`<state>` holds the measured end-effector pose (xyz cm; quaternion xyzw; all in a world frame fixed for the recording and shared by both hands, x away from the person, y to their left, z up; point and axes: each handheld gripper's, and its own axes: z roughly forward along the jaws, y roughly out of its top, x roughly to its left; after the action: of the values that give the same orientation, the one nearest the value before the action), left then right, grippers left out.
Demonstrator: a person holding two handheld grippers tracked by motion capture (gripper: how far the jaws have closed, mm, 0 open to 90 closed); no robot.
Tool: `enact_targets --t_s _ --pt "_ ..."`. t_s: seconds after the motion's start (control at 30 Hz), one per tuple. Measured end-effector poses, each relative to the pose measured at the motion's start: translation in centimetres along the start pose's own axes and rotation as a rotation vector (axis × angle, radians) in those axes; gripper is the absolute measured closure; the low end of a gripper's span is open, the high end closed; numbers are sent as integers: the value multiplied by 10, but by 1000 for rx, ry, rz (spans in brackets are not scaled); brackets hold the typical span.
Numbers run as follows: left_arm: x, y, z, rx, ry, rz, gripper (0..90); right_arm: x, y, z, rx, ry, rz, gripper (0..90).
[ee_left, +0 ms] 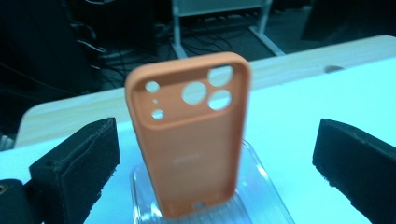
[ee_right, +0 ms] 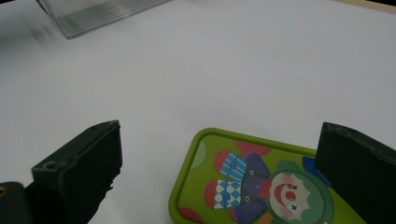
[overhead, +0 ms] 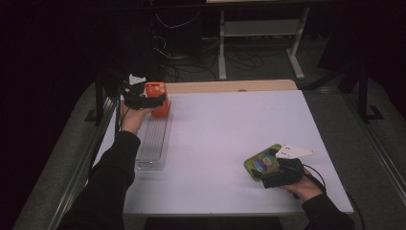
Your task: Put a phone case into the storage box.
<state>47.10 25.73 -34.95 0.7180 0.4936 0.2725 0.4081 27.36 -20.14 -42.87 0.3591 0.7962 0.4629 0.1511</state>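
- Two phone cases are in play: an orange phone case [ee_left: 189, 140] standing upright in the far end of a clear ribbed rack [overhead: 154, 140] near the worktop's far left corner, and a green clown-print case [ee_right: 261, 186] lying flat near the worktop's near right corner.
- Left gripper [overhead: 152, 99]: jaws spread wide on either side of the orange phone case, pads clear of it, so the case stands on its own in a groove.
- Right gripper [ee_right: 224, 172]: jaws open, one on each side of the green clown-print case; no pad seems to press on it, though the right jaw sits very close.
- Doing this step well, as I judge it: draw the left gripper straight back and up so neither pad clips the case's edges and topples it out of the groove.
- For the next pick, the right jaws should close on the long edges of the flat case, squarely, since a thin shell can twist.
- Materials: the orange case looks matte and soft, with rounded corners and round camera cut-outs; the rack is glossy transparent plastic with fine ridges; the worktop [overhead: 230, 143] is smooth white, with a wooden strip along its far edge.
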Motion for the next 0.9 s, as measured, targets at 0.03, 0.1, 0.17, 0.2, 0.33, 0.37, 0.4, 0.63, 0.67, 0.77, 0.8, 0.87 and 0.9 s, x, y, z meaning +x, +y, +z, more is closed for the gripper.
enact_targets --t_s 0.03,0.1,0.17,0.2,0.33,0.37,0.4,0.63,0.67,0.77,0.8,0.87,0.9 --pt "-1 0 -4 7 -19 4 2 0 0 0 0 0 0 0" --pt "-3 -1 -9 18 -44 15 3 1 0 0 -1 1 -10 0" --pt "-6 -1 -16 26 -76 25 3 2 0 0 3 -4 -14 0" --pt "-9 -1 -19 33 -94 37 3 2 0 0 5 -5 -14 0" --pt "-19 -3 -30 45 -143 75 3 2 0 -1 4 -7 -9 0" --pt "-23 -3 -33 43 -155 82 3 2 1 -1 0 -9 -11 0" --pt "-26 -3 -37 46 -168 98 3 3 2 -1 -3 -9 -7 0" --pt "-58 -7 -55 20 -284 134 3 2 2 -1 -9 1 -7 0" --pt "-62 -8 -57 27 -301 154 3 1 3 -2 -11 -1 -3 0" --pt "-76 -12 -62 21 -349 170 3 -1 4 -1 -17 4 -7 0" --pt "-81 -13 -63 12 -366 172 3 -1 4 -1 -13 4 -2 0" --pt "-88 -15 -64 11 -392 192 3 -2 2 -2 -6 3 -8 0" --pt "-92 -16 -65 12 -402 199 3 -1 2 -3 -4 3 -6 0"
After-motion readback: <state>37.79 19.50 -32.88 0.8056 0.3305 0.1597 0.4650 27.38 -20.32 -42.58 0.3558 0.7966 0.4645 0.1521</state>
